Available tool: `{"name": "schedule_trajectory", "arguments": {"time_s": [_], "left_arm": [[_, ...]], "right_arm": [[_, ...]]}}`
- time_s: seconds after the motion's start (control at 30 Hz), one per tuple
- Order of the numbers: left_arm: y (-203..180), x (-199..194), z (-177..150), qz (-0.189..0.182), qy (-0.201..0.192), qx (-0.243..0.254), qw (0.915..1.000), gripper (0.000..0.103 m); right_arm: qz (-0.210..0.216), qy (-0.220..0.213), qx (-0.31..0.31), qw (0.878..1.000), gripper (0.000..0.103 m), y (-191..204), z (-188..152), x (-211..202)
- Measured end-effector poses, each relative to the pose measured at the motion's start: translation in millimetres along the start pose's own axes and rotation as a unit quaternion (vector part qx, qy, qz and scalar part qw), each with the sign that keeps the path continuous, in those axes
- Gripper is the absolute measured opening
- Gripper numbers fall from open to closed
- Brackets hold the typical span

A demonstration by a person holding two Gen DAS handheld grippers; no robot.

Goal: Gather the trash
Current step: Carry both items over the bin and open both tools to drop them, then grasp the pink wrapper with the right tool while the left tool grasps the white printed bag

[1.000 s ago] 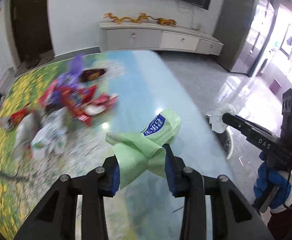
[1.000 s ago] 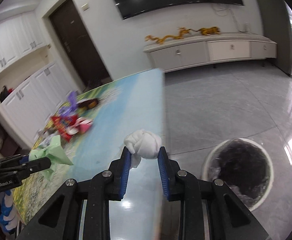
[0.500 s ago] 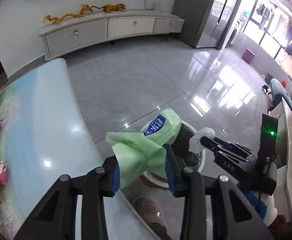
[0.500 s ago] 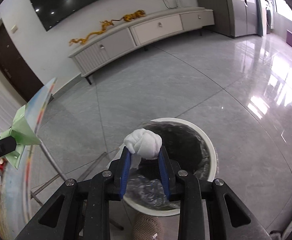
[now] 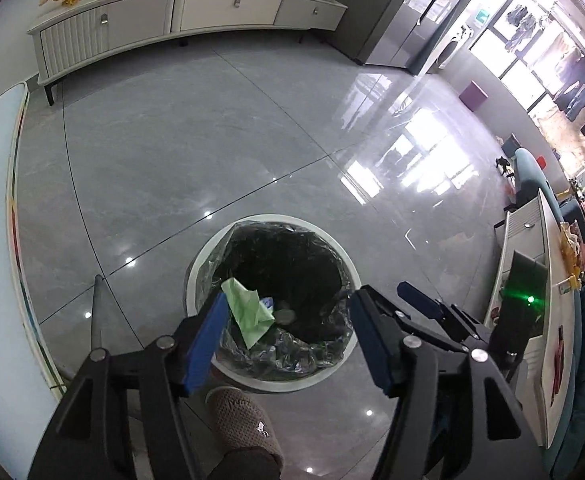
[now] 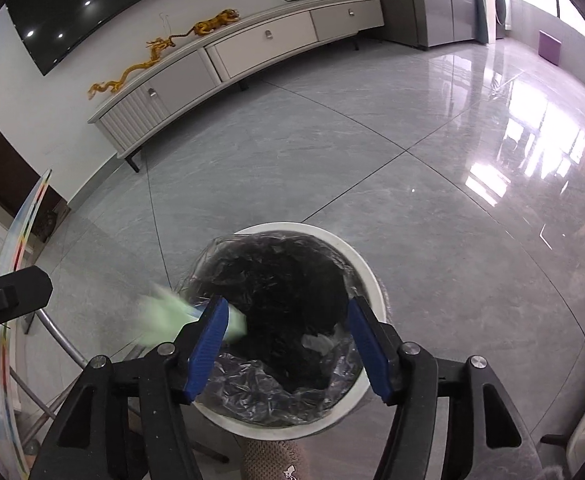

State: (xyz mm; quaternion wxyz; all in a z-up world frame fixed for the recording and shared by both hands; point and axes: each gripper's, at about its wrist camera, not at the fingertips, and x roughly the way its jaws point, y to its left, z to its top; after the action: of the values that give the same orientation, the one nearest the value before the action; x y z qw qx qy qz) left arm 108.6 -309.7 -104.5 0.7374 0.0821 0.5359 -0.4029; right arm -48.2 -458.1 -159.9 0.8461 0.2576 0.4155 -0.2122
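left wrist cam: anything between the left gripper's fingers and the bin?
Only the green wrapper, falling free over the bin in the left wrist view; fingers apart.

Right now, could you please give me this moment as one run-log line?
left gripper: just opened, empty | right gripper: just opened, empty | green wrapper: dropping into bin | white wad: in bin

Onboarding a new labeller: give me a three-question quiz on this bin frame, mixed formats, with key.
1. True or false: the left tool grips the green wrapper.
2. What lines the white bin? A) black plastic bag B) newspaper C) nothing
3. Fill in: both tools are over the ____.

Key: 1. False; its jaws have just been opening and the wrapper is loose at the bin's mouth. 2. A. 3. Bin; the right tool has also just been opening, nothing between its jaws.
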Motion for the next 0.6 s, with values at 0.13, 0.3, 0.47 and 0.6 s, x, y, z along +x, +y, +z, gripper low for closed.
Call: {"name": "schedule_trajectory", "arguments": {"time_s": [0.13,0.3,0.47,0.6], "left_arm": [[8,-8,-7,0.003,-0.002,-0.007,1.0,0.062],[6,-34,-16,0.021,-0.034,0.004,0.9992,0.062],[10,-66,-31,0.049,-0.074,0.004,0.996,0.062],[22,-90,-47,0.063,-0.087,-0.001,0.9942,0.062]], "right_arm": [[-0.003,-0.005,0.008,1.0,0.061,0,2,-5],[0.001,-0.017,0.002,1.0,0.061,10,3,-21],[0.007,-0.032,-0.011,0.999,0.061,26,-1,-43],[0.014,-0.041,-0.024,0.999,0.061,44,-5,-61]]}}
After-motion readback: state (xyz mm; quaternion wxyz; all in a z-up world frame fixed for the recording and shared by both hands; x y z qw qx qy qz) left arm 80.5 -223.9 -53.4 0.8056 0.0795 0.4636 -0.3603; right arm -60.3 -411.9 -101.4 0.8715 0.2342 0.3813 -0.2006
